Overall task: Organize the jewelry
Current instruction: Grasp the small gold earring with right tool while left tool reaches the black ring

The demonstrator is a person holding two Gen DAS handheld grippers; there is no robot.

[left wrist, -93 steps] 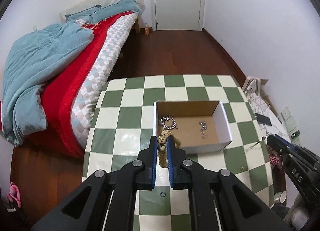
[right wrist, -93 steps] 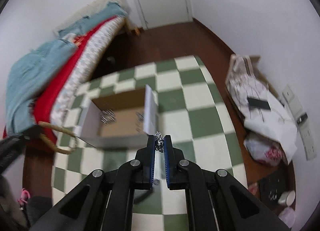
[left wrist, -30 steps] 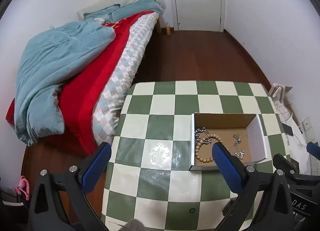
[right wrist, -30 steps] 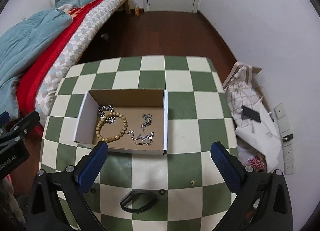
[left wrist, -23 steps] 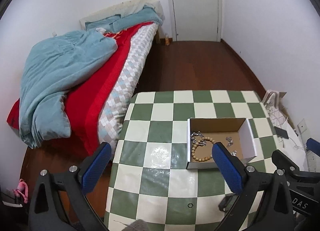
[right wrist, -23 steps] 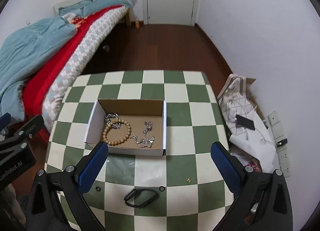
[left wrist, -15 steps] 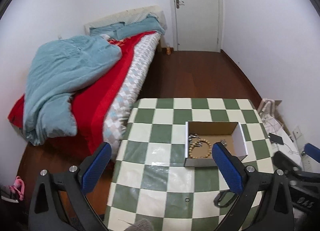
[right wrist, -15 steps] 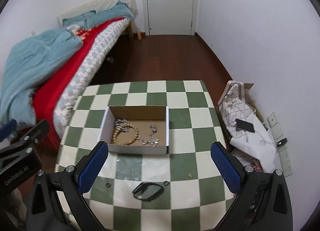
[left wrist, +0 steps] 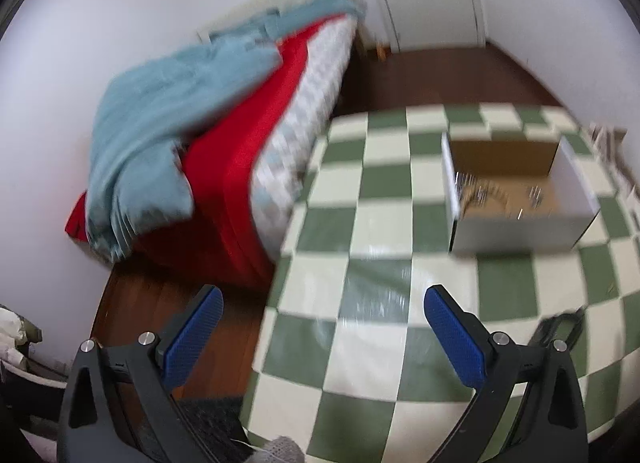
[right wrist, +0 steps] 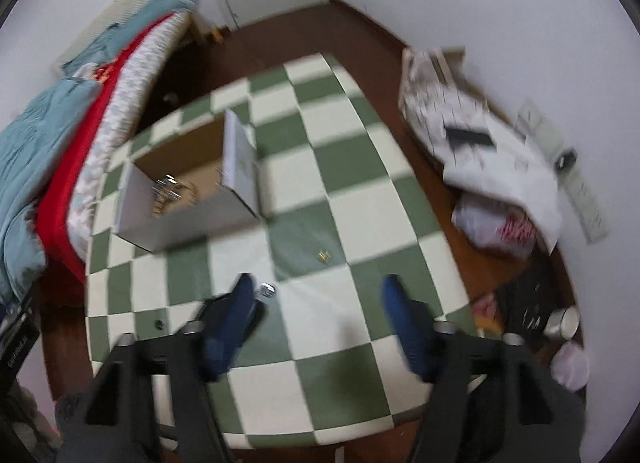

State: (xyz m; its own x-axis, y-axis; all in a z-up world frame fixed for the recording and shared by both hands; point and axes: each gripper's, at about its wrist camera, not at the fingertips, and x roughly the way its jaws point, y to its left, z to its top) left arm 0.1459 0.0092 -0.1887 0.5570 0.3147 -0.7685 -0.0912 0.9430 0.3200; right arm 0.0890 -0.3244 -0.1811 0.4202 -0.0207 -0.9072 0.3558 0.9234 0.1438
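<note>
Checkered table (right wrist: 352,199) bears box (right wrist: 188,219); both tongs (left wrist: 320,327) (right wrist: 318,295) empty (right's jaws closing, left wide).

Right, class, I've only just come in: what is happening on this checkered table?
A person is sorting jewelry into a cardboard box on the green and white checkered table. Chains and a bead bracelet already lie in the box, though blur hides detail. Both tools are empty: the left hand-held gripper stands wide open, and the right hand-held gripper has just been closing with nothing between its jaws. A small silver piece beside its left finger and a tiny gold piece remain loose on the table.
</note>
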